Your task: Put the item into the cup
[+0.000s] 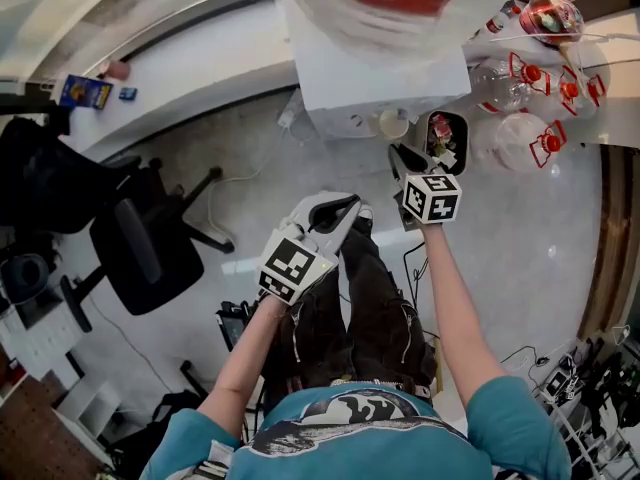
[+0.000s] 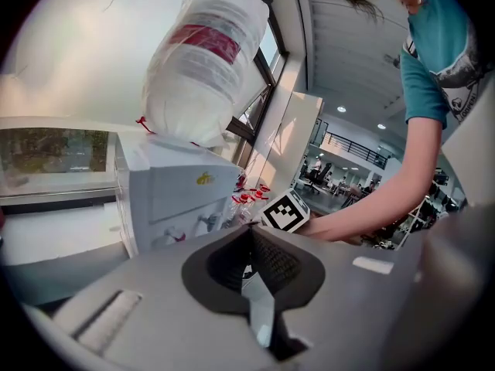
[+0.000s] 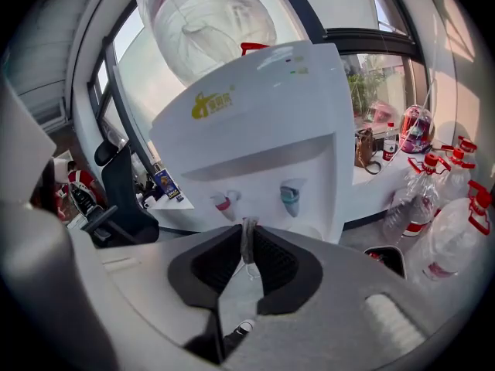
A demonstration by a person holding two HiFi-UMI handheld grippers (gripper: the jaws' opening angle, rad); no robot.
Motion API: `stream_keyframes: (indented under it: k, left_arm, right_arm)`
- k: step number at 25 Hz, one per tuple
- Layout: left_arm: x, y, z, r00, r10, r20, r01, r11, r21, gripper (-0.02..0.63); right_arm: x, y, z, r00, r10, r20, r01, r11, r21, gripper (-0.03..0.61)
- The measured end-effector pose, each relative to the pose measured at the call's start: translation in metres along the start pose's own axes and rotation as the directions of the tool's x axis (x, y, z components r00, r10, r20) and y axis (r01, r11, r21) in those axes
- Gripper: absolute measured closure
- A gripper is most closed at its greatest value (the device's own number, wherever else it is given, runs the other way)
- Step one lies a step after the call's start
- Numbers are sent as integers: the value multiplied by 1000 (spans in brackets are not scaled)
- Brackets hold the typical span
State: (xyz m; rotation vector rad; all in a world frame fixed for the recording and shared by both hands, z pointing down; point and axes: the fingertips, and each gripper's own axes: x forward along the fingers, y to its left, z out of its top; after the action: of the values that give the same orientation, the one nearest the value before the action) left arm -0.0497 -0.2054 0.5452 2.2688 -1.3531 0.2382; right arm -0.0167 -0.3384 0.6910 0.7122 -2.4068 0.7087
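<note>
**Strip pinched on the right, cup straight ahead**

Nearest, close in to the body and low: left gripper (image 1: 348,211), closed up with nothing in it, pads meeting in its own view (image 2: 249,234); no part in this step, by the look of it.

Farther out and to the right: right gripper (image 1: 402,156), clamped narrowly on the item (image 3: 247,227), a thin pale strip caught between the pads and poking just past the tips; cannot tell what kind of strip.

Just beyond those tips, a touch left in the head view: the cup (image 1: 392,123), pale and round, mouth up, seated on the ledge of the water dispenser (image 1: 365,83); near the jaws but apart from them.

So: item near, cup far, almost on one line with the jaws; long axis of the strip seemingly along the jaws, aimed at the dispenser rather than down.

Judged: calls for a short reach forward, then a dip of the wrist to bring the strip end-down over the rim before letting go; right hand plainly the nearer.

Possible slip: catching the rim, or dropping into the dark bin (image 1: 446,140) just right of the cup.
</note>
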Motion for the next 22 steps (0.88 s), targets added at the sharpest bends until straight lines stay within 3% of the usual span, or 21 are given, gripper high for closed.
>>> stream_keyframes:
  k: [7, 17, 22]
  left_arm:
    - [11, 1, -11, 1000, 12, -3, -12, 1000, -14, 601]
    - [21, 4, -14, 1000, 28, 10, -27, 999, -43, 601]
    - [21, 6, -13, 999, 41, 17, -40, 997, -59, 603]
  right_arm:
    - [19, -23, -10, 1000, -2, -4, 2, 999, 49, 531]
    - [57, -64, -20, 1000, -30, 8, 28, 973, 229, 531]
    - [71, -78, -24, 999, -46, -9, 47, 970, 237, 531]
